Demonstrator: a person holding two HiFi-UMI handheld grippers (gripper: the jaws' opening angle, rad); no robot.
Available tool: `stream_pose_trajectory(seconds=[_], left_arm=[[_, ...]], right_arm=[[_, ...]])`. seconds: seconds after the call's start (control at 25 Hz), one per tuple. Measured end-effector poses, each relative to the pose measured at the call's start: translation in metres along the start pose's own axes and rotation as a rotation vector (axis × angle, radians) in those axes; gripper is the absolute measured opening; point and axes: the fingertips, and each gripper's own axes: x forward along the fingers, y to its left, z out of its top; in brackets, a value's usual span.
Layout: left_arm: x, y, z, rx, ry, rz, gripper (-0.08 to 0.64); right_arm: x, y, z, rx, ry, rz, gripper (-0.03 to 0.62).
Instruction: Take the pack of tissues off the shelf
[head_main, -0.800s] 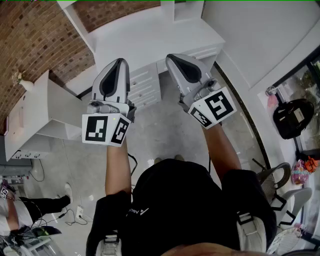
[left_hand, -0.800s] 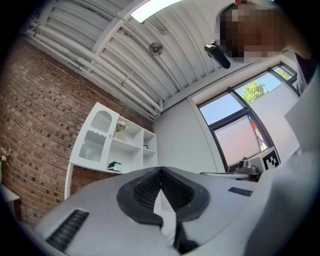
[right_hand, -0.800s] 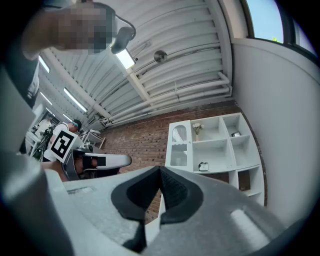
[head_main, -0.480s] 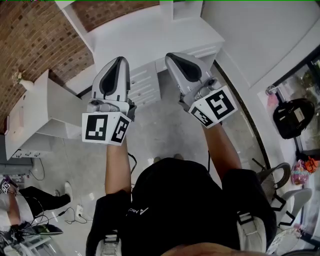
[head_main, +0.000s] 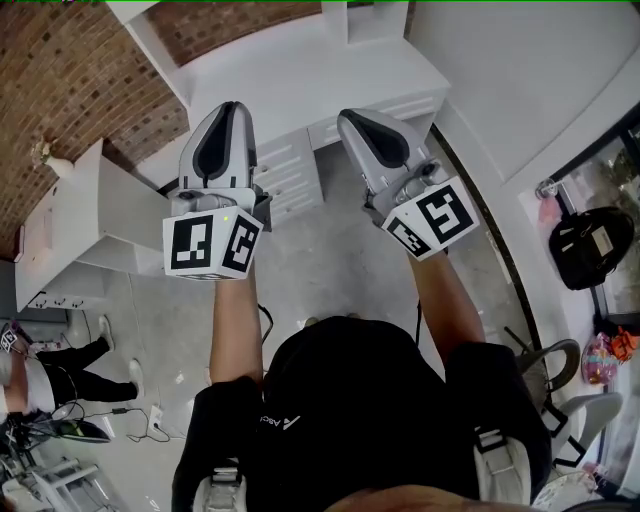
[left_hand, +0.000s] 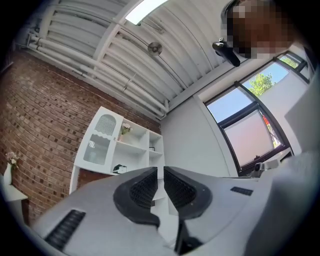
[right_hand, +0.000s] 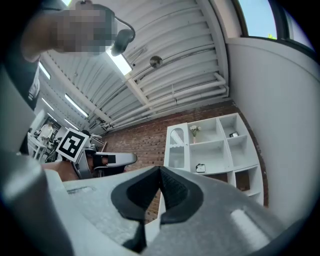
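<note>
The left gripper (left_hand: 160, 172) points up and forward, and its own view shows the two dark ribbed pads (left_hand: 144, 189) drawn in to a thin slit with nothing between them. The right gripper (right_hand: 159, 172) is pressed together as well, its pads meeting at the tips, and it holds nothing.

The right gripper view gives the clearest look at the white shelf (right_hand: 223, 141) against the brick wall (right_hand: 145, 142). A small dark-and-white pack (right_hand: 200, 168), which I take to be the tissues though it is too small to be sure, sits in the middle compartment of the lower row, well away from both grippers. Above it to the left stands a vase of flowers (right_hand: 194, 131), and another small thing (right_hand: 233, 134) lies in the top right compartment. This view also catches the other gripper's marker cube (right_hand: 70, 144) at the left.

The left gripper view shows the same shelf farther off and smaller, and adds a large window (left_hand: 250, 127) on the right and a ceiling light (left_hand: 144, 10).

The head view shows neither pack nor compartments. From above it shows only the white top of the unit at the far edge, the drawers (head_main: 288, 168) under it, the grey floor (head_main: 330, 265), both forearms raised side by side, a second person's legs (head_main: 55, 365) at the near left and a black bag (head_main: 590, 245) at the right.
</note>
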Motion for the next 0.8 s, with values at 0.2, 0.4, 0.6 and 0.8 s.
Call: stream_pose_trajectory(seconds=[0.2, 0.4, 0.6, 0.8], left_arm=[[0.031, -0.011, -0.005, 0.024, 0.0, 0.039, 0.109], [0.064, -0.022, -0.012, 0.052, 0.021, 0.065, 0.189], [0.097, -0.013, -0.022, 0.071, 0.041, 0.105, 0.271], [0.138, 0.009, -0.036, 0.068, 0.044, 0.136, 0.358]], right_arm=[[-0.014, -0.025, 0.003, 0.001, -0.006, 0.011, 0.002], [-0.02, -0.053, 0.0, 0.007, -0.005, 0.01, 0.002], [-0.014, -0.074, -0.006, -0.004, 0.001, 0.014, 0.002], [0.011, -0.099, -0.018, -0.059, 0.014, 0.01, 0.002]])
